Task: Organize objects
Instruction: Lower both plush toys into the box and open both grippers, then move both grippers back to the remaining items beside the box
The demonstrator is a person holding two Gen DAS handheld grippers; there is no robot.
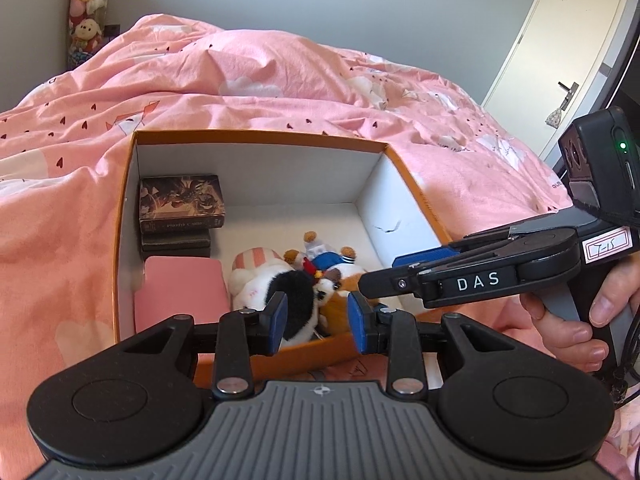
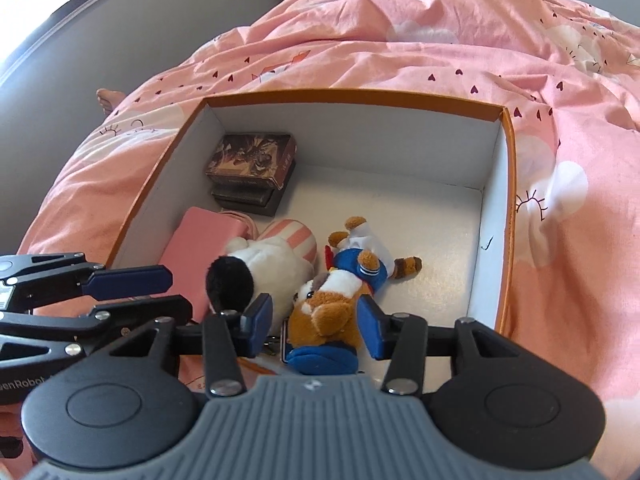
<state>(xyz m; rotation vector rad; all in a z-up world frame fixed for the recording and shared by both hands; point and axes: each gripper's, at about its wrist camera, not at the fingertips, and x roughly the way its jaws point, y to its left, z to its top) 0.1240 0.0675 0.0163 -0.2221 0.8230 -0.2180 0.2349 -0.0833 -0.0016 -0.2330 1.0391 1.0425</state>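
Observation:
An orange box with white inside walls (image 1: pixel 256 168) (image 2: pixel 360 136) lies on the pink bed. It holds a stack of dark card boxes (image 1: pixel 180 204) (image 2: pixel 252 160), a pink flat case (image 1: pixel 180 292) (image 2: pixel 200 240), a black-and-white plush (image 1: pixel 276 292) (image 2: pixel 260 268), a brown guinea-pig plush (image 2: pixel 324 312) and a small sailor bear (image 1: pixel 324 260) (image 2: pixel 360 264). My left gripper (image 1: pixel 318 318) is open over the box's near edge, above the plushes. My right gripper (image 2: pixel 314 322) is open, its fingers on either side of the brown plush without closing on it; it also shows in the left wrist view (image 1: pixel 404 272).
The rumpled pink duvet (image 1: pixel 280 72) (image 2: pixel 440 40) surrounds the box. A white door (image 1: pixel 560 40) is at the right, a column of plush toys (image 1: pixel 86 8) in the far left corner. The box's right half floor (image 2: pixel 432 248) is bare.

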